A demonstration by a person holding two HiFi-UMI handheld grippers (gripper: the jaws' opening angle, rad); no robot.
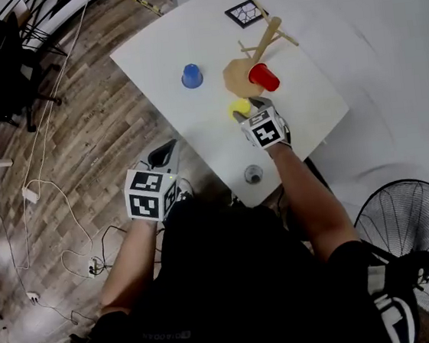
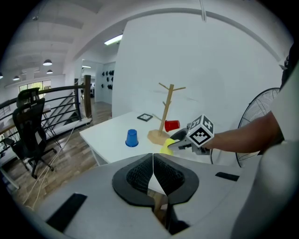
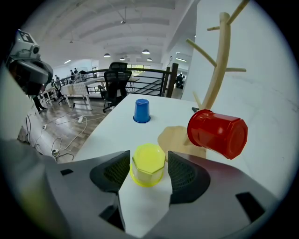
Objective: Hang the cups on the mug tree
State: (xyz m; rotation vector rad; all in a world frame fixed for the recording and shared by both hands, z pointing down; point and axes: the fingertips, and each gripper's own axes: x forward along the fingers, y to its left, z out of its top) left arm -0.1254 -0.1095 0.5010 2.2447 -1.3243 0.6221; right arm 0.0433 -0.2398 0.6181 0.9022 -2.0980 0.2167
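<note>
White worktop (image 1: 163, 57) runs diagonally through the upper middle of the head view, over a wood-plank floor (image 1: 78, 121). Loose cables (image 1: 48, 193) trail on the floor at left. A black office chair (image 1: 2, 60) sits upper left and a fan (image 1: 418, 236) lower right.

The mug tree (image 1: 265, 42) stands at the upper right of the worktop. A red cup (image 1: 264, 77) lies sideways against its lower stem; I can't tell if it sits on a peg. The blue cup (image 1: 192, 75) is upside down to the tree's left.

Right claw (image 1: 247, 109) is open. Its jaws flank the upturned yellow cup (image 3: 148, 163), which stands on the worktop, without squeezing it. Left claw (image 2: 153, 172) is closed, empty, off the worktop's lower-left edge.
</note>
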